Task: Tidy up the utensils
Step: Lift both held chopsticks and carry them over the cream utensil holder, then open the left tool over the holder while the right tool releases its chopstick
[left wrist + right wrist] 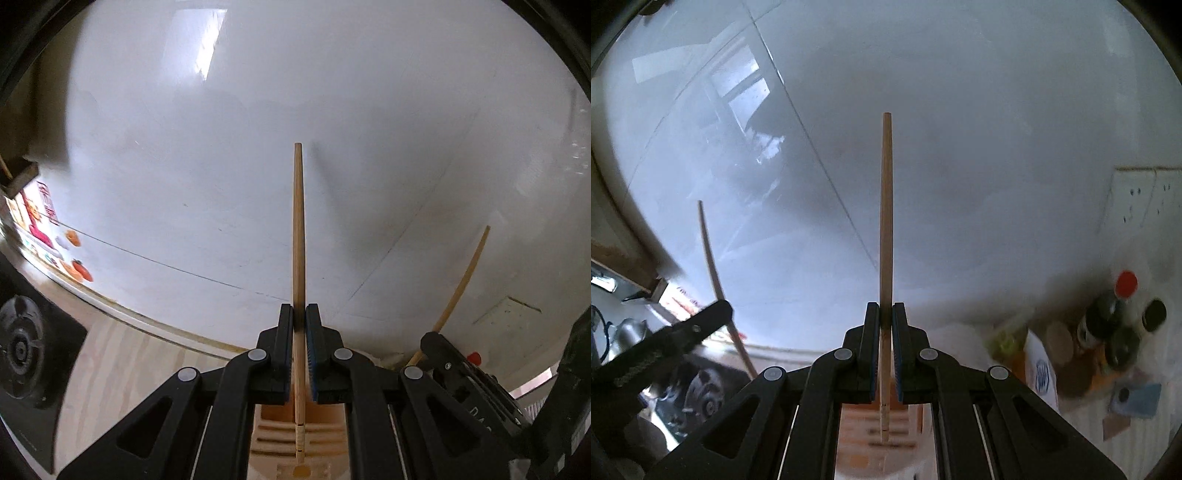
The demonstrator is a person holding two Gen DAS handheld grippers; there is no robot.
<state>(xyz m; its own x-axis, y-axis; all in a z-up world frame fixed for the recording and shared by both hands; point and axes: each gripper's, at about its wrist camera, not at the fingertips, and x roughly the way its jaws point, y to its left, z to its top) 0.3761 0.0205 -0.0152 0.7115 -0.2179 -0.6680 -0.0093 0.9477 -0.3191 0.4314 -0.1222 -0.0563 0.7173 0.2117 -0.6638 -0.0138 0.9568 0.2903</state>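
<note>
left wrist view: white wall [221, 166] fills the frame above a pale counter edge [122, 314] | left gripper [299, 314] jaws clamped on a wooden chopstick [298, 229] pointing straight ahead | right wrist view: right gripper [885, 314] pinches a second chopstick [886, 206] likewise; bottles [1115, 325] stand lower right

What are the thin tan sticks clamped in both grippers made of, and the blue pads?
Left gripper's tan stick: looks like bamboo or wood, matte, faint grain, tapered. Right gripper's tan stick: seemingly the same, though blurred. Blue pads: ribbed edge suggests rubber or soft plastic; unsure.
</note>
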